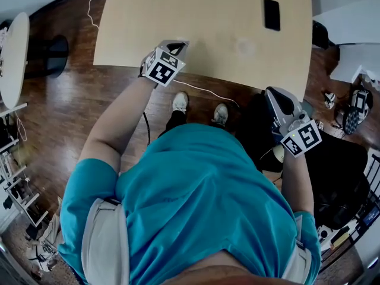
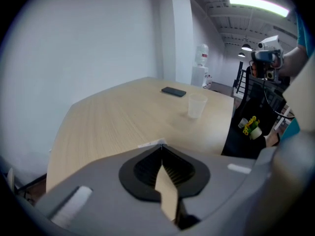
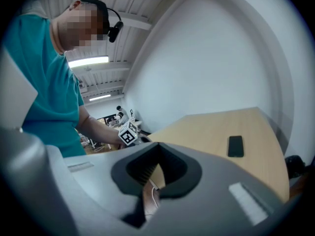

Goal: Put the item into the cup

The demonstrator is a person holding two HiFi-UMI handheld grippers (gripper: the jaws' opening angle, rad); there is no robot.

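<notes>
A clear plastic cup stands upright on the light wooden table; from the head view the cup is only a faint outline. A small yellow and green item with a white base shows against the black chair beside the table, and I cannot tell what it rests on. My left gripper hovers at the table's near edge, shut and empty. My right gripper is off the table's right corner, over the chair; its jaws meet with nothing between them.
A black phone lies flat at the table's far right, beyond the cup. A black chair stands by my right side. A white cable runs across the wooden floor under the table edge. A round white table is far left.
</notes>
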